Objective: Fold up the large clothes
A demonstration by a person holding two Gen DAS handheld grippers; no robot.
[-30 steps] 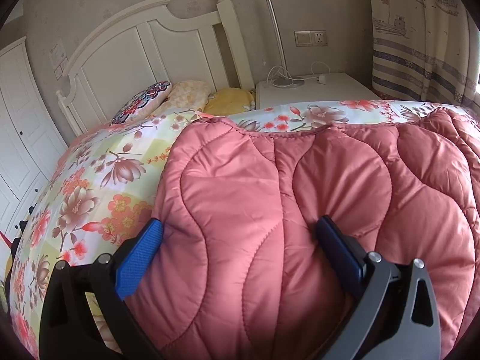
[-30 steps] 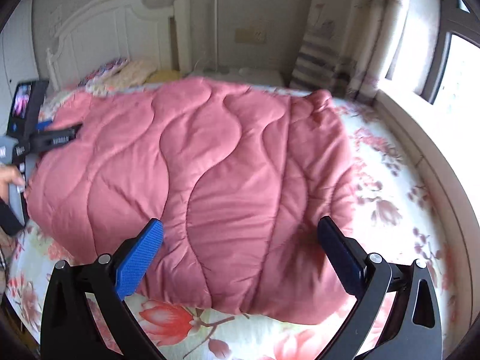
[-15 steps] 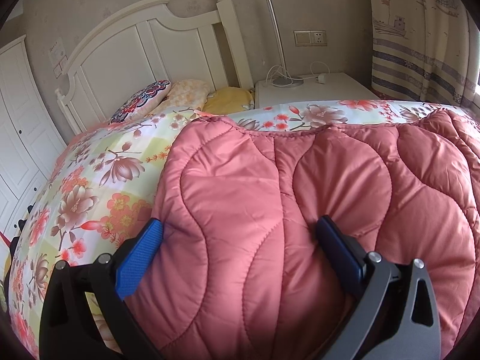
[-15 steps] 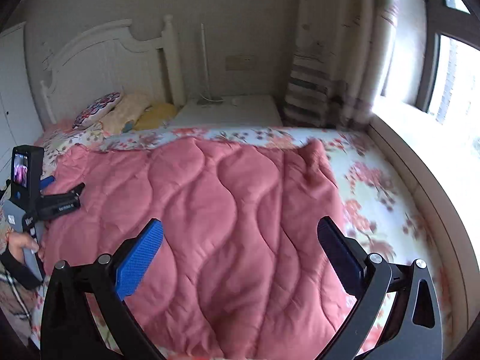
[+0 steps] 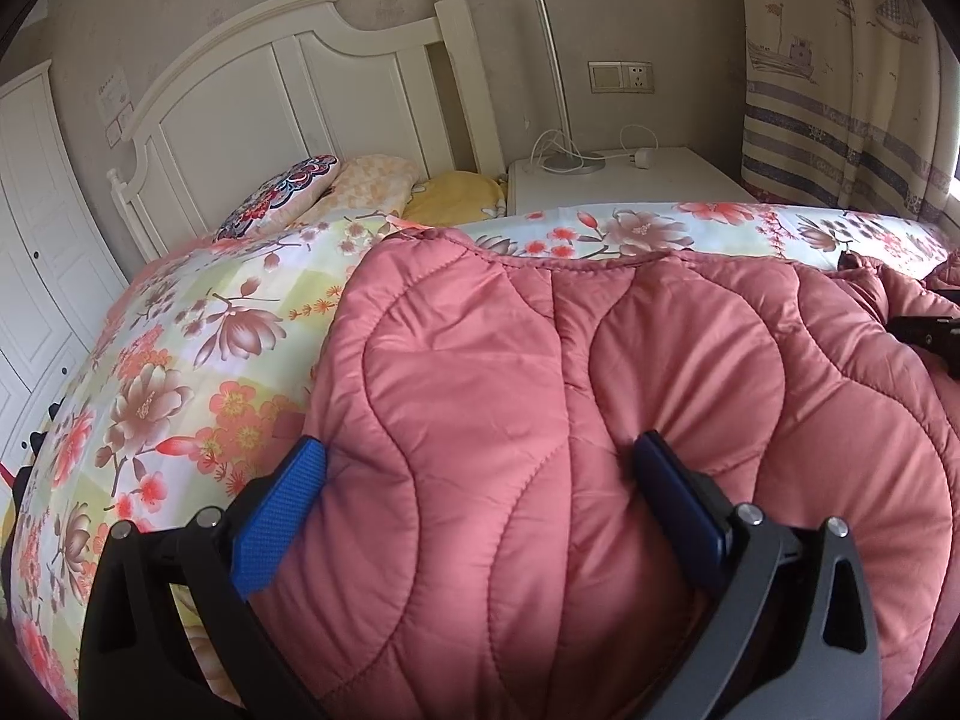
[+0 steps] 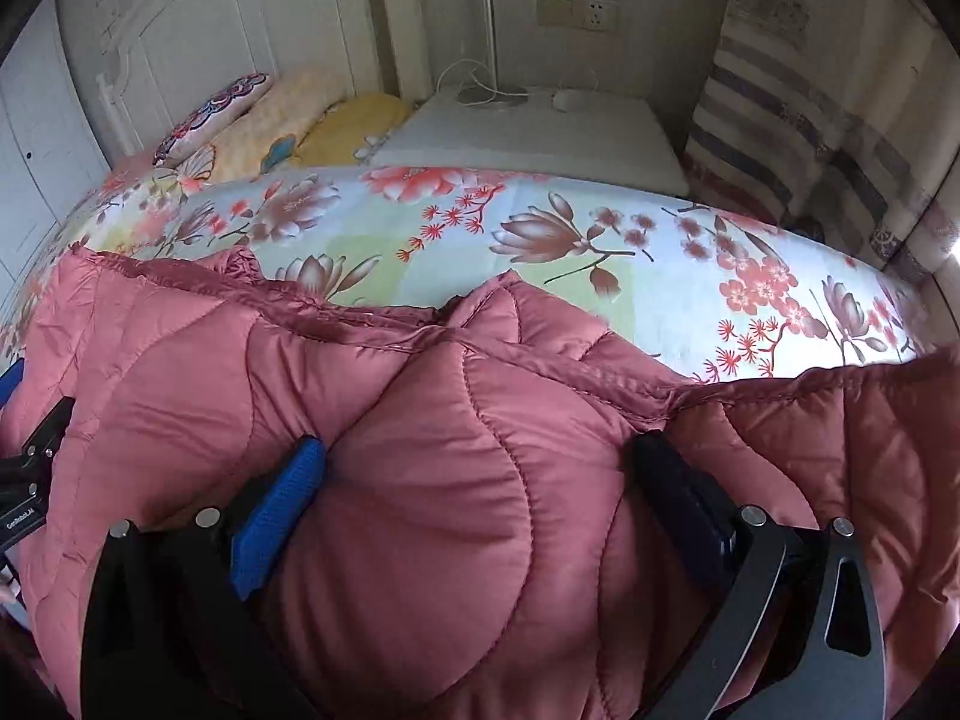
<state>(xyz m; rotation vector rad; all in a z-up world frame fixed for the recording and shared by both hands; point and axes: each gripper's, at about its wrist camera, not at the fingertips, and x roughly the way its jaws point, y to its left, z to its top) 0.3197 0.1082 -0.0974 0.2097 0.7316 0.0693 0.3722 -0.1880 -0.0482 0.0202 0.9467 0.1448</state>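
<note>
A large pink quilted coat [image 5: 600, 390] lies spread across the floral bedcover [image 5: 180, 372]. My left gripper [image 5: 480, 468] is open, its blue fingers pushed into the coat's left end, with padded fabric bulging between them. My right gripper [image 6: 480, 462] is also open and pressed into the coat [image 6: 450, 480] near its seamed far edge. A bulge of fabric sits between its wide-apart fingers. Part of the right gripper [image 5: 924, 330] shows at the right edge of the left wrist view. The left gripper [image 6: 30, 468] shows at the left edge of the right wrist view.
A white headboard [image 5: 300, 90] and several pillows [image 5: 288, 192] stand at the head of the bed. A white nightstand [image 5: 630, 174] with a lamp [image 5: 558, 78] and cable sits beside it. A striped curtain [image 5: 840, 90] hangs on the right, a white wardrobe [image 5: 30, 210] on the left.
My right gripper dropped from above the bed and moved forward into the coat near its far edge. The left gripper stayed pressed into the coat's left end.
</note>
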